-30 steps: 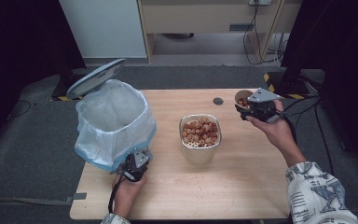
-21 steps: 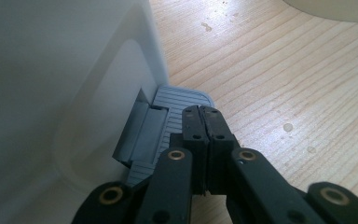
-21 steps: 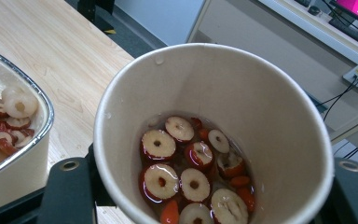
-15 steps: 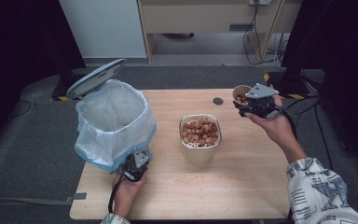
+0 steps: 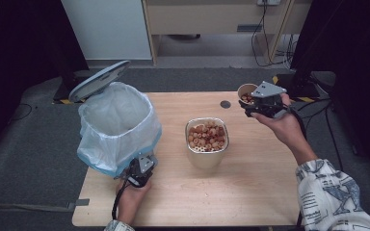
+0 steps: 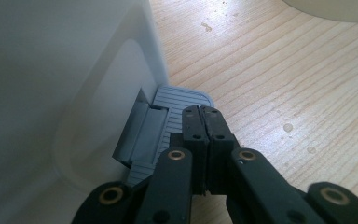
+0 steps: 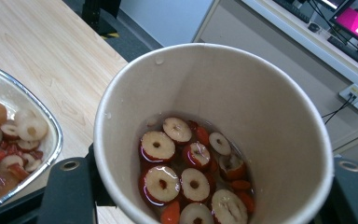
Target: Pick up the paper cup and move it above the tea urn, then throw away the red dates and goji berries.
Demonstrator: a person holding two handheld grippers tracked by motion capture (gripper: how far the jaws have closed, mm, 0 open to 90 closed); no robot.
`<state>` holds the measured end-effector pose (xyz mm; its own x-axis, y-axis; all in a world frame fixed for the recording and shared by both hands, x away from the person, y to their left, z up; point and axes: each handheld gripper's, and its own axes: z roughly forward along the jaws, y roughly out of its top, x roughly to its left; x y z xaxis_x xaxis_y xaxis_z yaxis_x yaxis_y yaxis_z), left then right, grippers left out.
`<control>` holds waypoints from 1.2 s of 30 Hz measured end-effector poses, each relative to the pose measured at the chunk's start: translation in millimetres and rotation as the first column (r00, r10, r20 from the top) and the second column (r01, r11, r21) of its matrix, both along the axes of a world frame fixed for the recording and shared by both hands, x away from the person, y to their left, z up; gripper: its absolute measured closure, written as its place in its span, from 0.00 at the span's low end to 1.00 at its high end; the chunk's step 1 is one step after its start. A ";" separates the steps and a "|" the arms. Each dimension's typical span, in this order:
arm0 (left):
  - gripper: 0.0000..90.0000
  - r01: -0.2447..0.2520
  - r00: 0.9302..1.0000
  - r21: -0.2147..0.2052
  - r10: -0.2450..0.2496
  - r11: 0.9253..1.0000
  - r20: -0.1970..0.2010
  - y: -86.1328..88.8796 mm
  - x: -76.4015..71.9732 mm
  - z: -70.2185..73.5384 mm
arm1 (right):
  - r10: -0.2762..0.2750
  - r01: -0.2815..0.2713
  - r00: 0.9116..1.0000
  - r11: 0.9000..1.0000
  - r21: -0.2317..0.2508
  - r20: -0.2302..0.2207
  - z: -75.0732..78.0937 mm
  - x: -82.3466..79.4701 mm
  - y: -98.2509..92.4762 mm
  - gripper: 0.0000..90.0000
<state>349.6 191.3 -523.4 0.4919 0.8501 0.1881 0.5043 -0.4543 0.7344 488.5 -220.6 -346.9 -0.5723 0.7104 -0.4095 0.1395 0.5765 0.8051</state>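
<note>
Right hand-held gripper is clamped on a paper cup, with one black jaw on each side of the cup wall in the right gripper view. It holds the cup above the far right corner of the desk, close to upright. The cup contains red sliced fruit rings lying in a shallow layer of liquid at its bottom.

Left hand-held gripper has its jaws fully closed with nothing between them. In the left gripper view, the closed jaw tips rest on the grey ribbed foot pedal at the base of the white bin. In the high view the bin stands at the left side of the desk, lined with a translucent bag, and its lid is raised.

A metal tray of the same sliced fruit sits at the desk centre, between the bin and the held cup. A small dark disc lies on the desk near the cup.
</note>
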 end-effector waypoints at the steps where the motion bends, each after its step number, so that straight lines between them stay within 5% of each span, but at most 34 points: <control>1: 0.98 0.000 1.000 0.000 0.000 1.000 0.000 0.0 0.0 0.0 | 0.000 0.000 1.000 1.000 0.000 0.000 0.0 0.0 0.0 0.37; 23: 0.98 0.000 1.000 0.003 0.000 1.000 0.001 -0.4 -0.1 0.0 | 0.070 -0.068 0.996 0.997 -0.038 0.053 28.3 -4.9 28.5 0.37; 34: 0.98 -0.001 1.000 -0.001 0.001 1.000 0.003 -0.6 0.0 -0.2 | 0.112 -0.099 0.988 0.988 -0.116 0.109 35.3 -8.6 40.6 0.37; 36: 0.98 -0.001 1.000 -0.001 0.001 1.000 0.003 -0.6 0.0 -0.3 | 0.130 -0.109 0.983 0.981 -0.159 0.131 37.8 -10.3 43.8 0.37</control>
<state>349.5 190.8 -523.7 0.4904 0.8508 0.1890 0.5023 -0.4532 0.7364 478.3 -176.7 -309.2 -0.5784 0.5645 -0.5888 -0.0462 0.6981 0.7146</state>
